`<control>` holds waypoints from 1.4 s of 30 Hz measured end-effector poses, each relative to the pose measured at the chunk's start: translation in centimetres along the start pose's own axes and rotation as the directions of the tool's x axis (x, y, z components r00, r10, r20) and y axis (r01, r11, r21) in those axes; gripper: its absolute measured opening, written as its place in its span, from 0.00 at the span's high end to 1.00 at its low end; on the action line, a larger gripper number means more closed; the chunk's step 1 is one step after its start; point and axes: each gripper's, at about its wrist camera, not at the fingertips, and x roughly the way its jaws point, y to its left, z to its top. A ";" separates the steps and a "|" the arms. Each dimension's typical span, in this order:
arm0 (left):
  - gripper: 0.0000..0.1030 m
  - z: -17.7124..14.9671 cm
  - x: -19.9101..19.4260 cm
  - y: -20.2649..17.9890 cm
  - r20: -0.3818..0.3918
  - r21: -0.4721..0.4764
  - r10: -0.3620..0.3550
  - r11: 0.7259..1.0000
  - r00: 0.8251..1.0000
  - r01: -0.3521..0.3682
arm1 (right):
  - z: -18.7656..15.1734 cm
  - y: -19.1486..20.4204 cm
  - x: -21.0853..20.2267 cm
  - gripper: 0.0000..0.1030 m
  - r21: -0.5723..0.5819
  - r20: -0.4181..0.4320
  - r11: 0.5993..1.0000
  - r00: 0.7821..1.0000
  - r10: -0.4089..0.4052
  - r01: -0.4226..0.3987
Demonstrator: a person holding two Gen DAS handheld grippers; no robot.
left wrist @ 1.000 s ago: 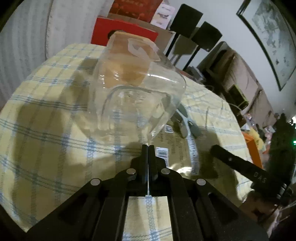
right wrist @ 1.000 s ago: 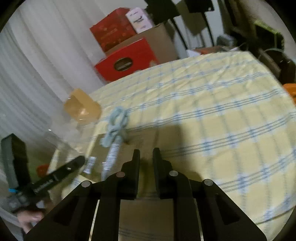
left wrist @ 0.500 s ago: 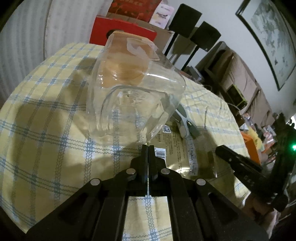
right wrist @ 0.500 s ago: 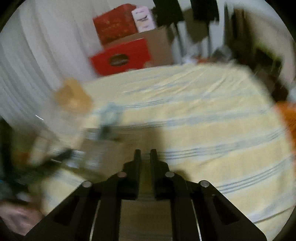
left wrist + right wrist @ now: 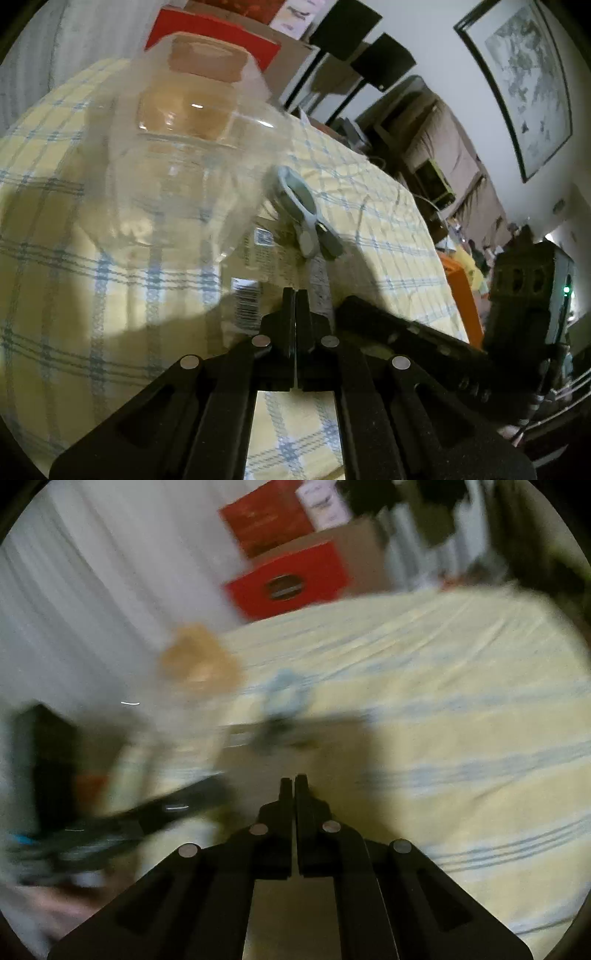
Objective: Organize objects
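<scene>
Right fingers (image 5: 294, 780) have snapped together, empty, angled down over the table (image 5: 461, 709); left fingers (image 5: 295, 293) pressed together too, pinching the jar (image 5: 184, 173), tilted down

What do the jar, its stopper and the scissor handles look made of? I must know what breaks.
Jar: clear glass or clear plastic; the cloth shows through and it glints.
Stopper: probably cork, matte tan.
Scissor handles: likely plastic, smooth grey-blue.
</scene>
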 end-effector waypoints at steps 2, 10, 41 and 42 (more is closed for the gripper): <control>1.00 -0.1 -0.2 -0.3 -0.021 0.014 0.013 1.000 1.000 -0.013 | -0.3 1.1 0.2 0.99 -0.039 -0.012 0.999 1.000 0.000 -0.001; 1.00 -1.3 -2.0 -0.4 -0.070 0.064 0.177 0.983 0.982 -0.173 | 4.0 1.2 0.3 0.96 -0.253 -0.076 0.941 0.965 -0.252 0.226; 0.98 -3.8 -5.6 1.4 0.001 -0.138 0.219 0.966 0.976 -0.217 | 2.0 4.4 1.6 0.98 -0.099 -0.293 0.990 0.948 -0.124 0.099; 0.96 -3.6 -5.2 1.2 0.008 -0.142 0.225 0.965 0.974 -0.222 | 1.3 4.3 1.5 0.98 -0.088 -0.292 0.993 0.951 -0.098 0.076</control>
